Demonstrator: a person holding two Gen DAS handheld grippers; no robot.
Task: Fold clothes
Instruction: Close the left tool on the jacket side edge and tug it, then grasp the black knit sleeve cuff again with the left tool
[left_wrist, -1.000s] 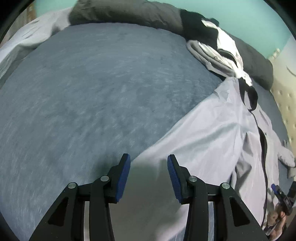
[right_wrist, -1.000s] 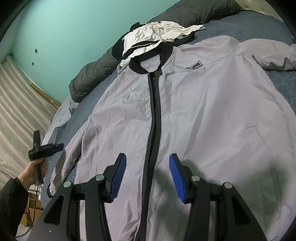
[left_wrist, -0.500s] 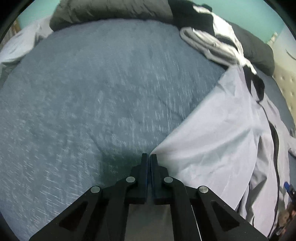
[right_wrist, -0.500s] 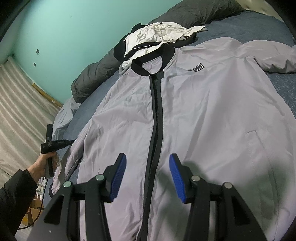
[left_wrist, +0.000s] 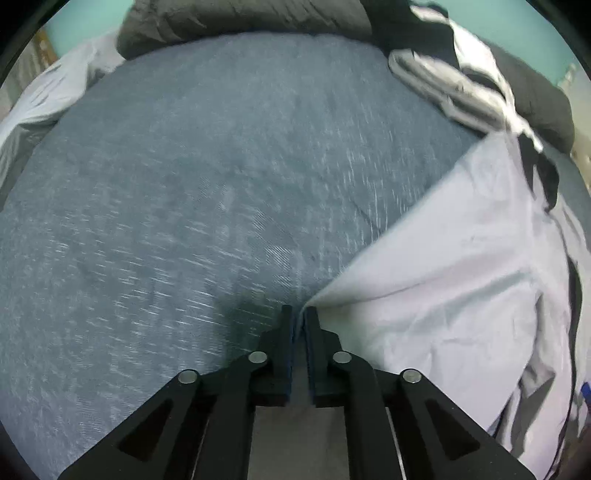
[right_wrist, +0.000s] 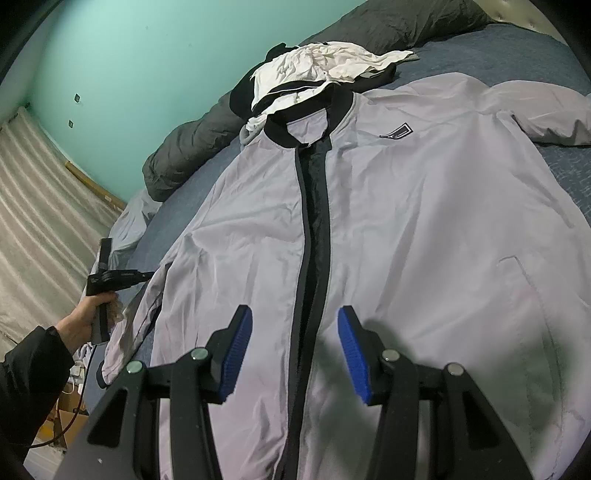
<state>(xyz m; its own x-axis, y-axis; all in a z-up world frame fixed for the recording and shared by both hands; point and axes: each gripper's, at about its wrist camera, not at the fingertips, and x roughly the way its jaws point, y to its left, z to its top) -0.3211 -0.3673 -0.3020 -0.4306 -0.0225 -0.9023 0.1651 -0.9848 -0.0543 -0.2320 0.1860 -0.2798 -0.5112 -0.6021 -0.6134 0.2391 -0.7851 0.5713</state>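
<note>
A light grey zip jacket with a black collar lies face up and spread on the bed. My right gripper hovers open over its lower front, astride the black zip, with nothing between the blue pads. My left gripper pinches the edge of the jacket's left sleeve at the fingertips. Its jaws are opening a little, with a narrow gap and the fabric still between them. In the right wrist view a hand holds that left gripper at the sleeve.
A pile of white and black clothes lies beyond the collar, against dark grey pillows. The blue bedcover stretches left of the sleeve. A teal wall and a pale curtain border the bed's left side.
My left gripper went from open above the sleeve to closed on its edge, moving in toward the jacket and tugging the fabric taut. The right gripper has stayed still.
</note>
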